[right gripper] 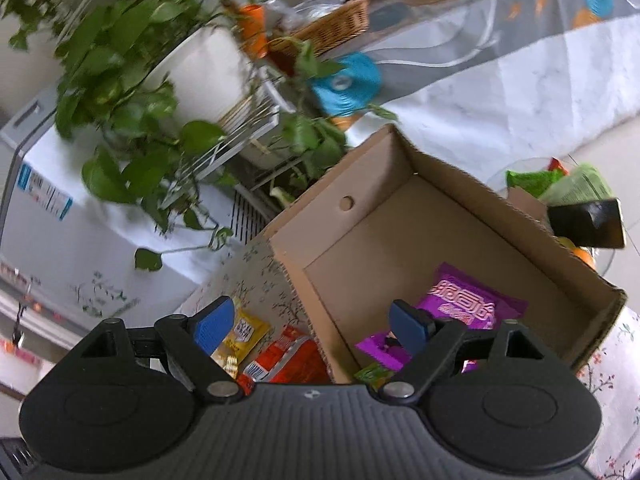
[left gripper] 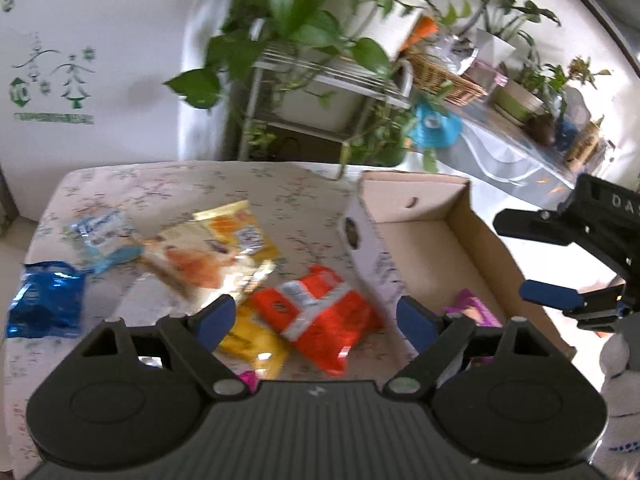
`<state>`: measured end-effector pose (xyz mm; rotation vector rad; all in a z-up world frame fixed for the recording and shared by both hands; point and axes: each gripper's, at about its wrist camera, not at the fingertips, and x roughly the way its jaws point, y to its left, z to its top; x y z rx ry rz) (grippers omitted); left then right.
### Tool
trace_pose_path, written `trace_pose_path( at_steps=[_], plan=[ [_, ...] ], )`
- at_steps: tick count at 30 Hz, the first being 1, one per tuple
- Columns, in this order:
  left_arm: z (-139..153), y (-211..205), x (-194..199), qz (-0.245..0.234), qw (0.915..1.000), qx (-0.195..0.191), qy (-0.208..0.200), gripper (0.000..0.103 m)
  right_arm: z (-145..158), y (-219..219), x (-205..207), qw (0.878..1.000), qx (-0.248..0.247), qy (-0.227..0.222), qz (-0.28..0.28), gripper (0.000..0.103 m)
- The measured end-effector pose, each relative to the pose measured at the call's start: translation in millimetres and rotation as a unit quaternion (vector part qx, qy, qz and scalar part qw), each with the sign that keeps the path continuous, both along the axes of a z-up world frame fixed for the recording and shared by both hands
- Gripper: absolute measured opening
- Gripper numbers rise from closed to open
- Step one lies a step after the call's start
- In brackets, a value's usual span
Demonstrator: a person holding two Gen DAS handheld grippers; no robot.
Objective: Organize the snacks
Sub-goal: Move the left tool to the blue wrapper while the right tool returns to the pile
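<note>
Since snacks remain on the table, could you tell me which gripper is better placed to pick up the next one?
Left. The left gripper is open directly above the orange packet on the table, while the right gripper is open over the cardboard box wall.

From my left wrist view, the purple packet (left gripper: 474, 308) sits mostly hidden behind the cardboard box (left gripper: 428, 248) wall and my finger. The plants (left gripper: 304, 12) smear with blur — the packet print is unreadable to me.
</note>
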<state>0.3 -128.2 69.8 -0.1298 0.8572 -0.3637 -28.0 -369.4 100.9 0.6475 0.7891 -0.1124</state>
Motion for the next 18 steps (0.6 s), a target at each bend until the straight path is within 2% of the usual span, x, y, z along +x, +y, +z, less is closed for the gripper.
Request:
trace_pose_path(
  at_steps=[10, 18],
  plan=[
    [-2, 53, 7, 0.034, 0.9991, 0.025, 0.0, 0.088, -4, 39, 9, 0.997, -0.032, 0.0, 0.075, 0.09],
    [-6, 105, 22, 0.079, 0.9959, 0.043, 0.008, 0.088, -10, 81, 14, 0.986, -0.055, 0.002, 0.158, 0.091]
  ],
)
